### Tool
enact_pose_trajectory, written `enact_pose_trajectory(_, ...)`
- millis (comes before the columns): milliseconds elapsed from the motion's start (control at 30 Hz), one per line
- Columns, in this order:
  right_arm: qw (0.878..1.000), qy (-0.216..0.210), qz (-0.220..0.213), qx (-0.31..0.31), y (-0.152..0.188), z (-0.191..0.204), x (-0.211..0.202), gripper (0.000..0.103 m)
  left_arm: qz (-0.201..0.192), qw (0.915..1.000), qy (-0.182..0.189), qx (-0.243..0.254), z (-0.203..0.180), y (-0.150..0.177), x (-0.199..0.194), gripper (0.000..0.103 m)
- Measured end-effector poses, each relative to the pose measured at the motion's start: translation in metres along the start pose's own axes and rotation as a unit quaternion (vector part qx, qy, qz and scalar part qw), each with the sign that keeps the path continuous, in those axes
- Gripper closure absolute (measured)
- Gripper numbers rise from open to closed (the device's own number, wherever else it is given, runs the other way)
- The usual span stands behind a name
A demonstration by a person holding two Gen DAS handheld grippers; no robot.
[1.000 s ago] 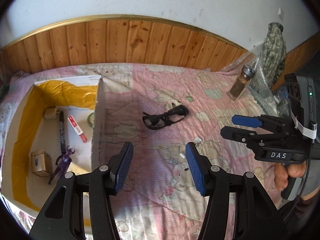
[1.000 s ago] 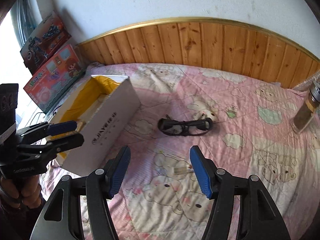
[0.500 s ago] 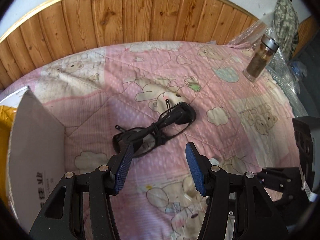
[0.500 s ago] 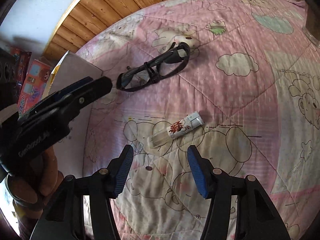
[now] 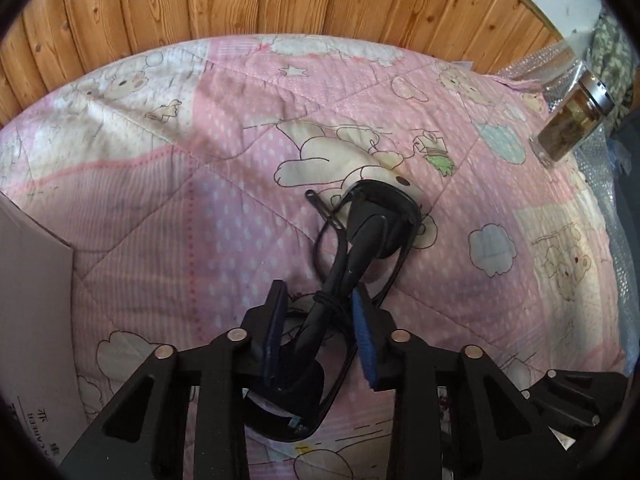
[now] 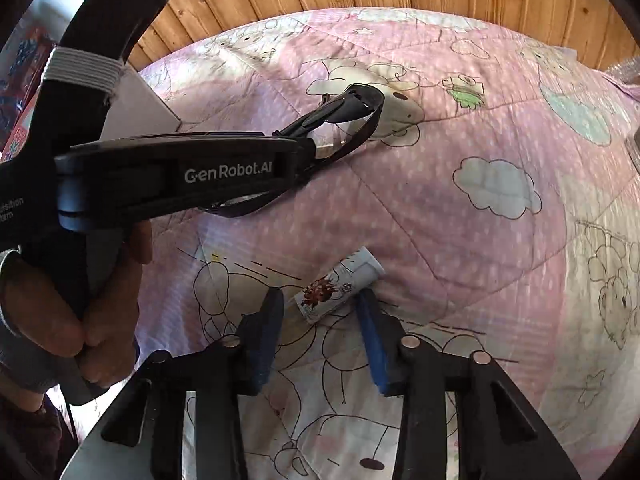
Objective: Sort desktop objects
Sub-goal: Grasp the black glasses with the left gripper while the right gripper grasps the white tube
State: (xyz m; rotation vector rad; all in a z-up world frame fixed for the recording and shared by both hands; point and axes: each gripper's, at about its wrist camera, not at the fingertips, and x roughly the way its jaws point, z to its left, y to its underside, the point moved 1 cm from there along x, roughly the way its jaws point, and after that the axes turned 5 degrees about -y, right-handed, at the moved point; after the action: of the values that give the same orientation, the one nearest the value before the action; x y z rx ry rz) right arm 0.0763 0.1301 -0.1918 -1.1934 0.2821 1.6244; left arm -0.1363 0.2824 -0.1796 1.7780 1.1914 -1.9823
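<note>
Nearest the lens in each view, both grippers are down on the pink quilt (image 5: pixel 224 208) with something between their pads. The left gripper (image 5: pixel 320 320) has just been closing its jaws to a narrow gap around the folded black glasses (image 5: pixel 360 232); the near lens and crossed temple arms sit between the blue pads, which look to be touching the frame, though a firm pinch cannot be confirmed. The right gripper (image 6: pixel 320 312) has likewise just been closing — its jaws now stand narrow on either side of the small white tube (image 6: pixel 340 288), whose near end lies between the pads, seemingly just in contact. Neither item appears lifted; both lie on the quilt. Further left, the corner of the white cardboard box (image 5: pixel 32 300) shows at the frame edge, presumably the sorting destination. Far right, a glass jar (image 5: pixel 572 124) stands near the wooden headboard, untouched. By this reading the sort is mid-way: two pickups in hand, with carrying and dropping them off not yet done — and perhaps the jar after that.
</note>
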Motion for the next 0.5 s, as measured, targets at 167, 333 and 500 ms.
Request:
enact_pose_trajectory(167, 1.0, 0.009, 0.005, -0.011, 0.0, -0.01, -0.012, 0.094, 0.007, 0.9995, 0.016, -0.027, 0.003, 0.003, -0.002, 0.083)
enact_pose_trajectory(333, 0.999, -0.031, 0.01, 0.025, 0.003, -0.014, -0.008, 0.067, 0.01, 0.9976, 0.022, -0.065, 0.006, 0.001, 0.003, 0.062)
enact_pose_trajectory(500, 0.996, -0.06, -0.007, 0.072, -0.003, -0.016, -0.008, 0.055, 0.01, 0.9968, 0.011, -0.078, 0.012, 0.004, -0.001, 0.086)
